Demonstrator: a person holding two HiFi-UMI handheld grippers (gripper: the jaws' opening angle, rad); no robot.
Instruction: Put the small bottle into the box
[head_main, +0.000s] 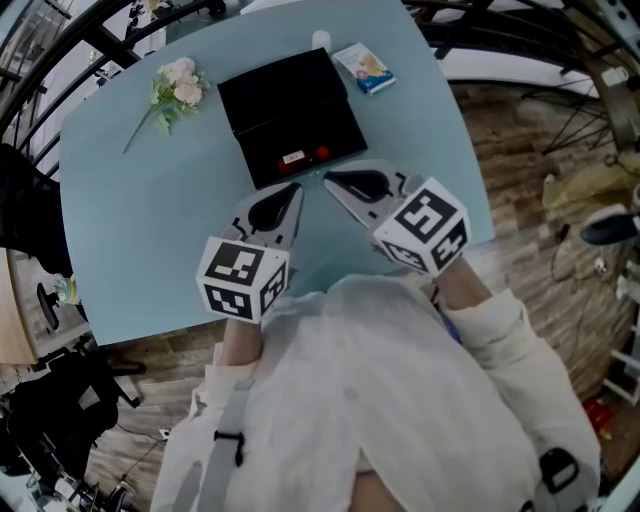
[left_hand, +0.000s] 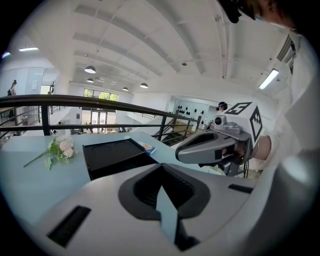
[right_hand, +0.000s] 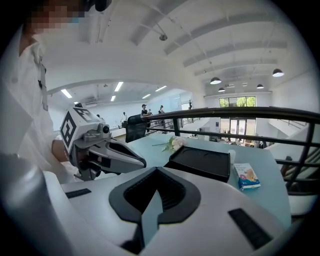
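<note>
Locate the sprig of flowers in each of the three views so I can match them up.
Head view: the flower sprig lies upper left on the table, left of the black box.
Left gripper view: far left at mid height, left of the box.
Right gripper view: near centre, just past the box's left end.
Shared landmark: the black box.

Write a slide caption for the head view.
Shut and empty, the left gripper and right gripper hover before the black box on a pale blue table, flower sprig and packet alongside.
</note>
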